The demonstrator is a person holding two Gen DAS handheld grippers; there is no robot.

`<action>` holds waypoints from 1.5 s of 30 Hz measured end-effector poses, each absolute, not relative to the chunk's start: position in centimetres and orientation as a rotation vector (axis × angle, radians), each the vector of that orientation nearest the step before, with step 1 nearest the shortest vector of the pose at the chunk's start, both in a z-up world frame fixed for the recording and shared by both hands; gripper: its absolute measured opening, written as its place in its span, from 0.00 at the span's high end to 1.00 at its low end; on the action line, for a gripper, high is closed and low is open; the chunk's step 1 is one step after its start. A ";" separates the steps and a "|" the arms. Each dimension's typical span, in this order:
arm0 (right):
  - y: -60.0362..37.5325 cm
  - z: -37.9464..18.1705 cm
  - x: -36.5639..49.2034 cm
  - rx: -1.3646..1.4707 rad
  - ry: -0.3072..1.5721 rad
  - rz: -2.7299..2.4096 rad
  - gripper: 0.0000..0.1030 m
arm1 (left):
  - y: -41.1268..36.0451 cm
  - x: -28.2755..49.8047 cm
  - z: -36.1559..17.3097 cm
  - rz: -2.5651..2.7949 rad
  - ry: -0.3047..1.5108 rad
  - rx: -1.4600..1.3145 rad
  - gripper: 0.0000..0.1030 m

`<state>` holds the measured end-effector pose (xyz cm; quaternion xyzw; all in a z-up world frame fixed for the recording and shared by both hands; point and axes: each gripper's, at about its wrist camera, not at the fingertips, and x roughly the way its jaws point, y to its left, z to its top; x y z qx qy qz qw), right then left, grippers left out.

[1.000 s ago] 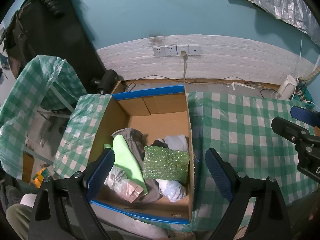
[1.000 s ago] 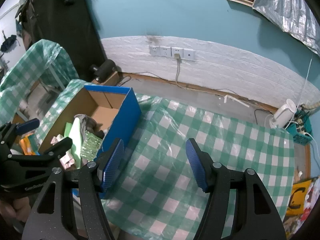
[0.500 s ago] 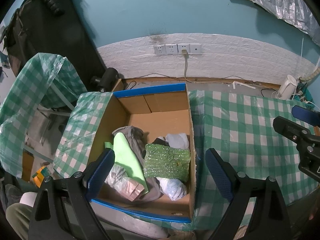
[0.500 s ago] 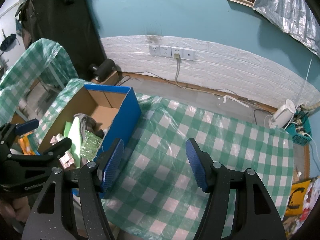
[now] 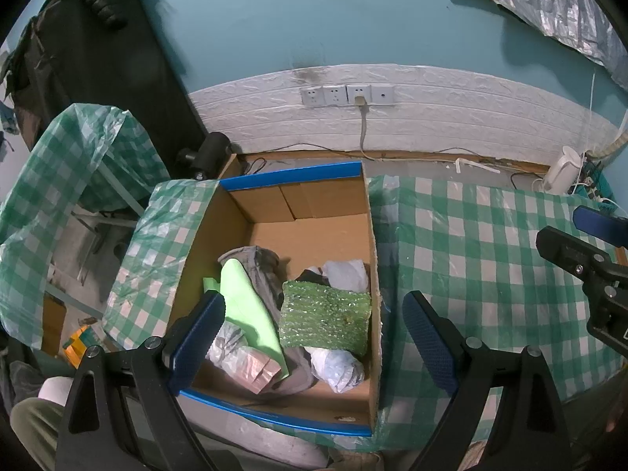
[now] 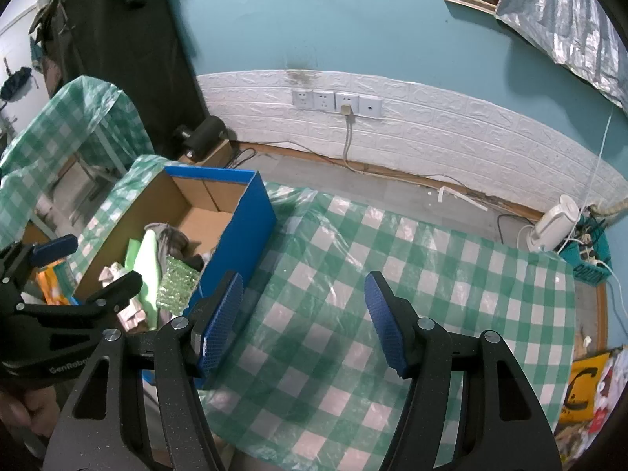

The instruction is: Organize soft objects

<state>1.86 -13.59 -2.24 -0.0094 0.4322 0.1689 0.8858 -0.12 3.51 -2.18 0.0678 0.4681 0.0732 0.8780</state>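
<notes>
Hovering over the cardboard box [image 5: 298, 235], your left gripper [image 5: 314, 325] stands with its jaws wide and nothing between them. Inside the box, at its near end, lie the soft things: a green bubble-wrap pad [image 5: 325, 324] against the right wall, a light green cloth [image 5: 247, 306] to its left, a grey garment [image 5: 259, 263] behind that, and crumpled white plastic [image 5: 337, 367] in front. You seem to be between picks, or finished, since no loose item shows on the checked tablecloth [image 5: 490, 274] right of the box. Compared with a second ago, nothing in this view has shifted beyond a slight drift of framing.

From the right wrist, your right gripper [image 6: 302, 314] hangs over the bare tablecloth just right of the box's blue side, jaws apart and empty. The left gripper shows at the box's near-left corner. A next move would need a soft item found beyond these views, or a tidy of the pile. This view too matches the earlier one.
</notes>
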 end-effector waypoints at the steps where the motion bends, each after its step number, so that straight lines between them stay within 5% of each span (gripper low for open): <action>1: -13.6 -2.2 1.9 -0.019 0.899 0.352 0.38 | 3.4 -0.2 -2.2 0.152 0.977 0.141 0.10; 45: -14.0 -2.5 1.9 -0.018 0.902 0.348 0.38 | 3.3 0.0 -2.3 0.151 0.983 0.136 0.10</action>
